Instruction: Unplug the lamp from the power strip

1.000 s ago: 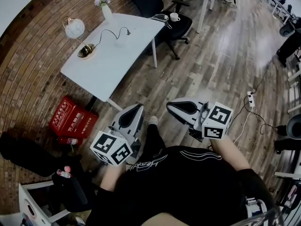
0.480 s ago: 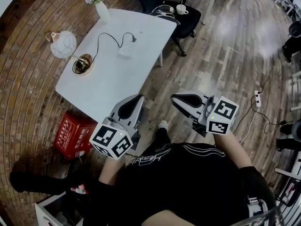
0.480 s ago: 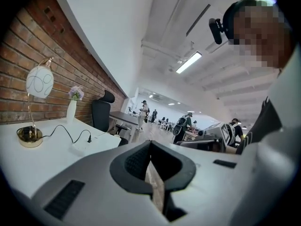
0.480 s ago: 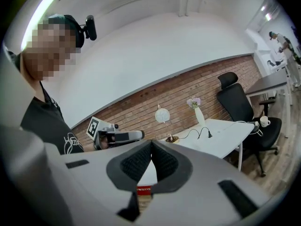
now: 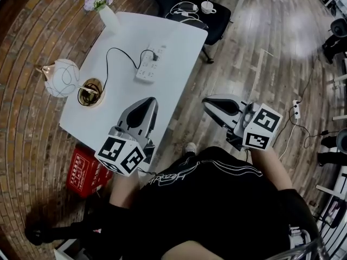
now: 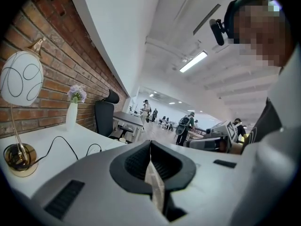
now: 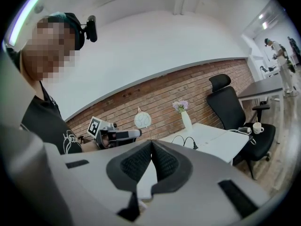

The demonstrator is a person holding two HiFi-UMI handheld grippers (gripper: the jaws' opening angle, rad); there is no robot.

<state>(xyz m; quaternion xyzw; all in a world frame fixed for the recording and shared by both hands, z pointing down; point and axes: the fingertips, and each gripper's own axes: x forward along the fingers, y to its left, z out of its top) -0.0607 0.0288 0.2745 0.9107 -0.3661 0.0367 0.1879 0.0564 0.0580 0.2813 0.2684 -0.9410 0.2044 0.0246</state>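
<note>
The lamp (image 5: 61, 77) stands ahead and to the left of the left gripper (image 5: 147, 102), by the left edge of the table (image 5: 179, 42). A second ago it was far off. The whole table has since slid close as the person stepped up to it.

The left gripper, which hung over the floor, now reaches over the table's near edge. Its jaws are pressed together with nothing between them. Ahead of its tip, not yet within touch, lies the power strip (image 5: 150, 65). The lamp's black cord (image 5: 111, 53) loops from the base to a plug (image 5: 154, 56) seated toward the strip's far end.

The right gripper (image 5: 210, 103) hangs off the table's right side over the wooden floor. It too is pressed together and empty, with the strip ahead and to its left.

By the look of it, the walk-up is nearly over but the unplugging has not begun. One gripper will have to spread and reach the plug, and the other will likely need to steady the strip.
</note>
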